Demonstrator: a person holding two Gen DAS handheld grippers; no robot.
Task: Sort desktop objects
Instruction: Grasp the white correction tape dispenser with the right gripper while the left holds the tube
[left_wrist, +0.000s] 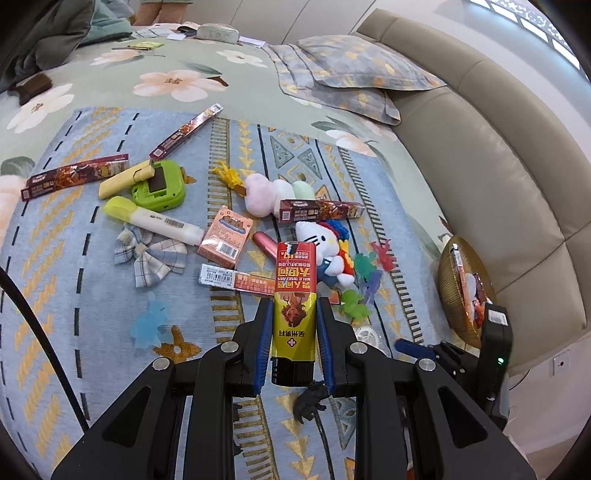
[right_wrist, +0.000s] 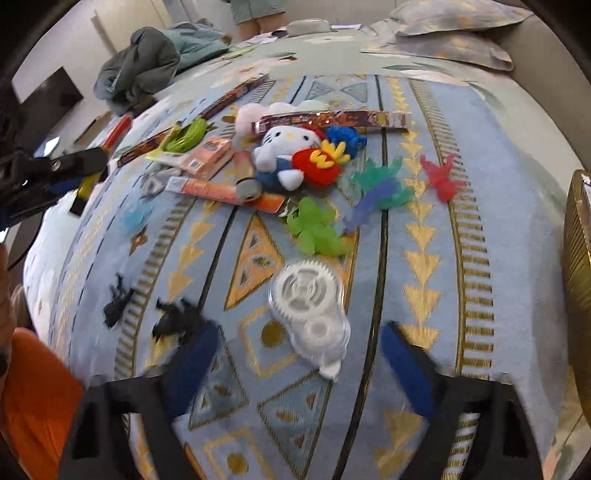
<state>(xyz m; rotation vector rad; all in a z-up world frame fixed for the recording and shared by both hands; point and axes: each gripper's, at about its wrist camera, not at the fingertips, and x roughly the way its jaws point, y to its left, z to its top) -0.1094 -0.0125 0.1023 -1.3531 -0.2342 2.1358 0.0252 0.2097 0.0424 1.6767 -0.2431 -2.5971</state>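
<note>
Gripping a red-yellow tube (left_wrist: 294, 295), the left tool (left_wrist: 293, 325) is closed; right tool (right_wrist: 295, 365), blurred, seems open around the tape dispenser (right_wrist: 314, 314).

You've got a floral bed sheet (left_wrist: 110, 88), two patterned pillows (left_wrist: 351, 74) by the beige padded headboard (left_wrist: 498, 155), a heap of grey-green clothes (right_wrist: 147, 62), and someone's bare legs (right_wrist: 258, 26) beyond.

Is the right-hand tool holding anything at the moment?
No, the right gripper has its jaws spread wide with nothing between them, hovering just short of a clear plastic correction-tape dispenser lying on the blue blanket.
</note>
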